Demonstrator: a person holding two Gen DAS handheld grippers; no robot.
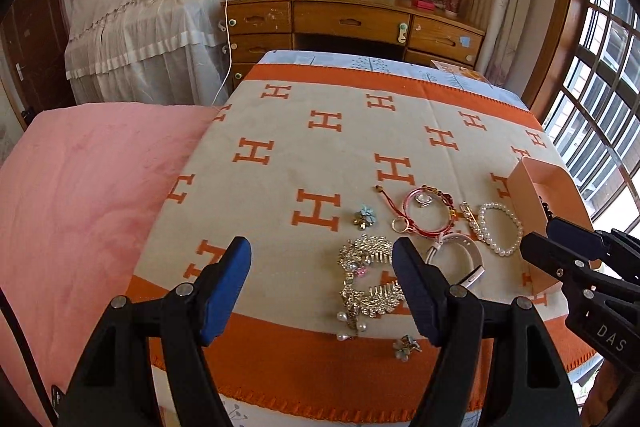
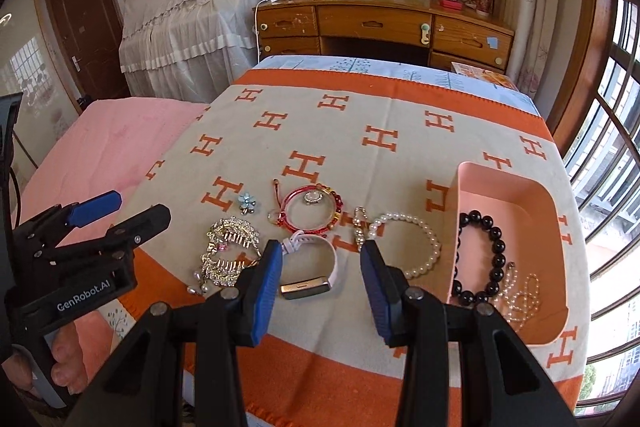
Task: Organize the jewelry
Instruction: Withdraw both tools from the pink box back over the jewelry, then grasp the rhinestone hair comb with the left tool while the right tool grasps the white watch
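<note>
Both grippers hang over the blanket (image 2: 360, 155), the beige one with orange H letters spread across the bed, and neither has anything in it. The left gripper (image 1: 322, 291) is spread wide, empty air between its blue pads, poised above the crystal hair comb (image 1: 366, 279) with its dangling pearl drops. The right gripper (image 2: 320, 287) is parted as well, holding nothing, and sits right over the white band watch (image 2: 310, 273).

Now the spread of jewelry on the blanket: a small blue flower brooch (image 2: 247, 203) up by the comb, and a second flower piece (image 1: 406, 347) down on the orange border near the left gripper. The red cord bracelet (image 2: 314, 213) lies in a ring with a small sparkly ring (image 2: 312, 198) sitting inside it. Just to its right, a gold pin (image 2: 359, 227) set with small pearls touches the white pearl bracelet (image 2: 412, 243), which lies flat and open.

Over on the right, the pink box (image 2: 500, 183) stands beside the pearl bracelet. Inside it, a black bead bracelet (image 2: 486, 259) lies against the near wall, and next to that a paler, clear-beaded strand (image 2: 520, 297) — hard to make out in detail.
</note>
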